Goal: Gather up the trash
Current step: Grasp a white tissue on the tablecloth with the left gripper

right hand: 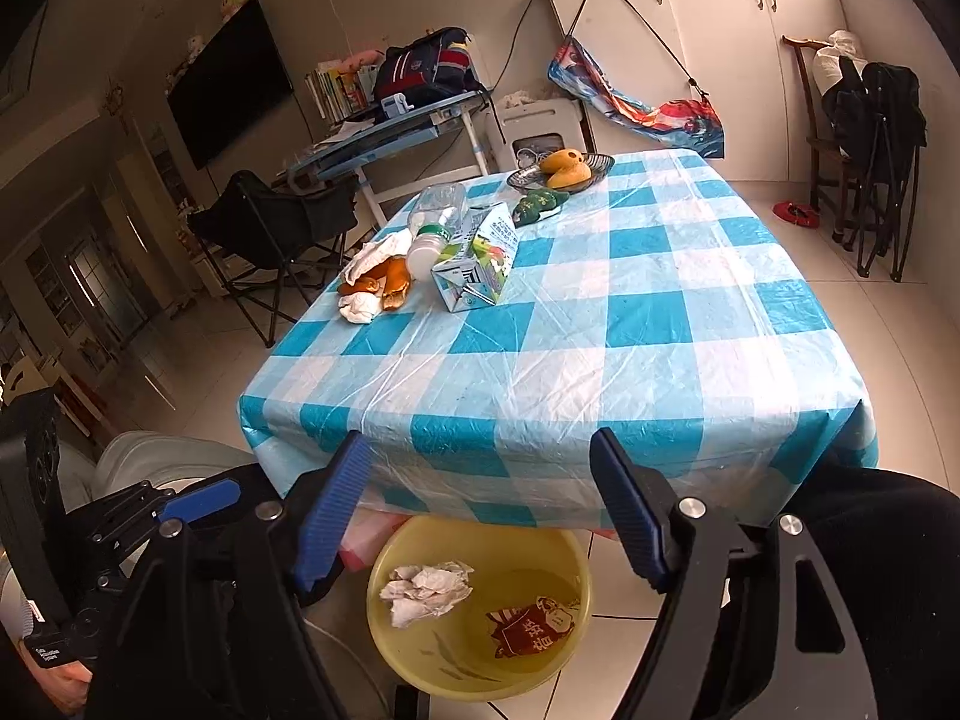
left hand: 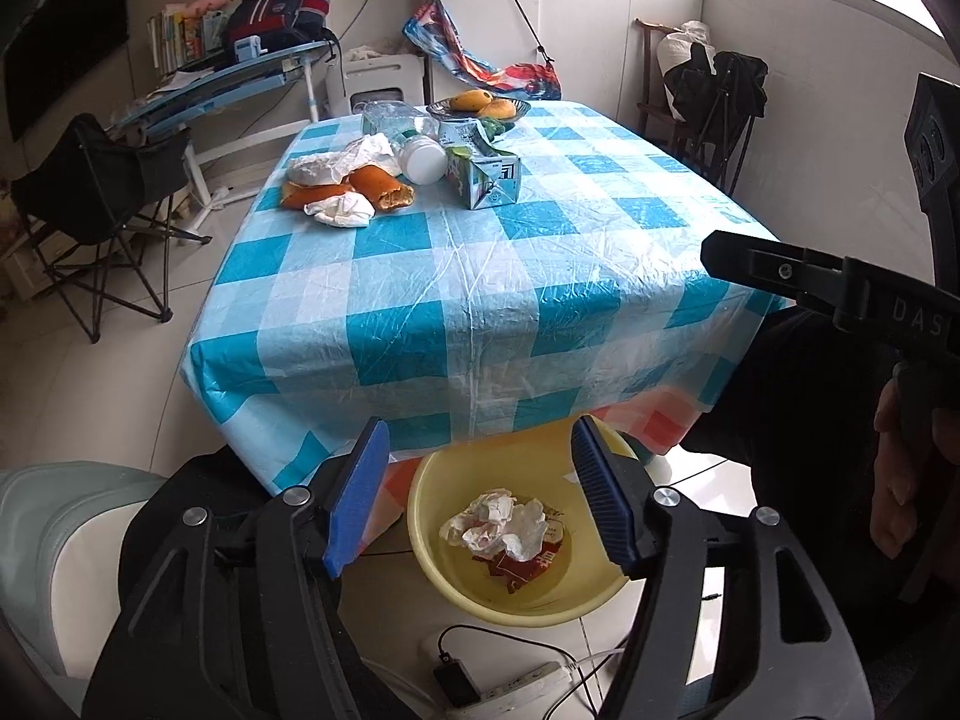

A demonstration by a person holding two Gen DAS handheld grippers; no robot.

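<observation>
holding crumpled tissues point(left hand: 498, 525), yellow basin point(left hand: 432, 480)

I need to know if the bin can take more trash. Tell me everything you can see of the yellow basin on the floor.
The yellow basin is a round, open bowl that looks like smooth plastic. It stands upright on the pale tiled floor, partly tucked under the near edge of the table's checked cloth. Inside lie crumpled white tissues, and a red printed motif shows at the bottom. Much of the inside is bare. Neither gripper touches it.
</observation>
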